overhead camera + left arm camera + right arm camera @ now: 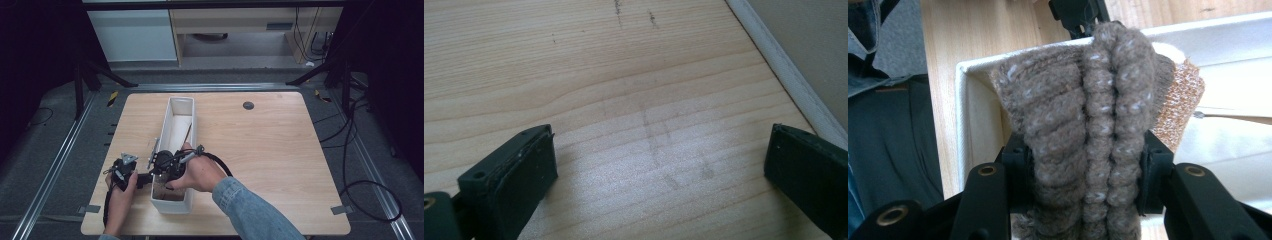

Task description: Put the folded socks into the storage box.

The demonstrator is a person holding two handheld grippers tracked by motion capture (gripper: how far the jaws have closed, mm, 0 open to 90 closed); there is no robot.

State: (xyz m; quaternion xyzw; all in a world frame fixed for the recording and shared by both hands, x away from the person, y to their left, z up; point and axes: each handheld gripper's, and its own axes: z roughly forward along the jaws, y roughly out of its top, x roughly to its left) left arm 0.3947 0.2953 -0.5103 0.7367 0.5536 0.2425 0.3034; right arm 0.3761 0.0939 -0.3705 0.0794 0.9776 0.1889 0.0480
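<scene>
A long white bin (pixel 190 107) lies lengthwise on the wooden table (pixel 270 150). My right gripper (pixel 167 167) hangs over the bin's near end, shut on a folded brown knitted piece (pixel 1088 125) that bulges up between its jaws, with the bin's white corner (pixel 964 100) just behind it. A lighter tan woven patch (pixel 1180 102) shows at the knit's right side. More brown fabric (pixel 167 192) rests in the bin's near end. My left gripper (pixel 125 172) sits just left of the bin, open, its fingers (pixel 514 180) wide apart above bare wood.
A thin stick (pixel 188 132) leans inside the bin, and a slim metal piece (pixel 153 150) lies along the bin's left outer wall. A dark round grommet (pixel 248 105) sits at the table's far side. Cables (pixel 360 165) trail on the floor to the right.
</scene>
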